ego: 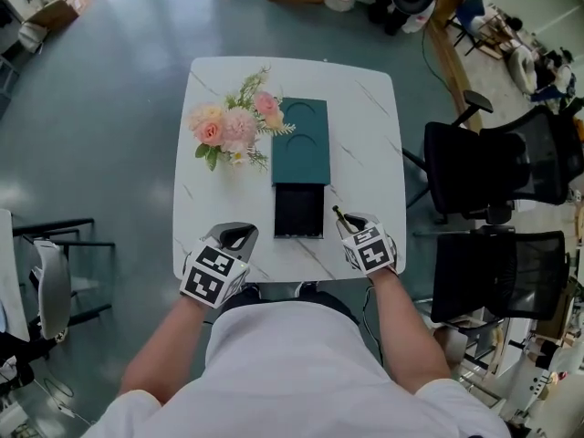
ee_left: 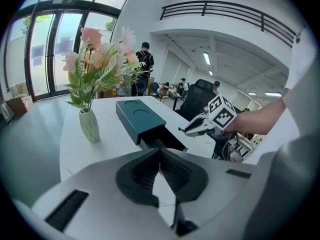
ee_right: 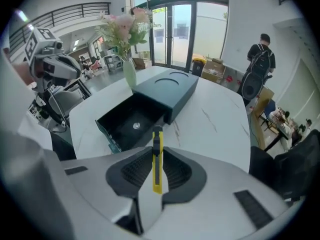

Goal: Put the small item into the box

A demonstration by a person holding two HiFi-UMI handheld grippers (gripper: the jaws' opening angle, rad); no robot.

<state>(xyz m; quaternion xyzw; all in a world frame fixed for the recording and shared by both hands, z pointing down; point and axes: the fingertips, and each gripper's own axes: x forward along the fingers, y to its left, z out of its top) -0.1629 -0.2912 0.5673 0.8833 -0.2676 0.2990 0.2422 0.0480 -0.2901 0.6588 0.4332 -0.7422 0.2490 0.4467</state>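
In the head view, the knife (ego: 338,215) is mostly hidden by the right claw (ego: 348,225). This claw is clamped on it, just right of the open drawer (ego: 299,210) of the box (ego: 302,140). The left claw (ego: 239,236) is closed together with nothing in it, at the near edge of the table (ego: 365,126). The table's right side is bare. The flowers (ego: 234,126) stand just left of the box, and the chairs (ego: 493,167) stand off the right edge.
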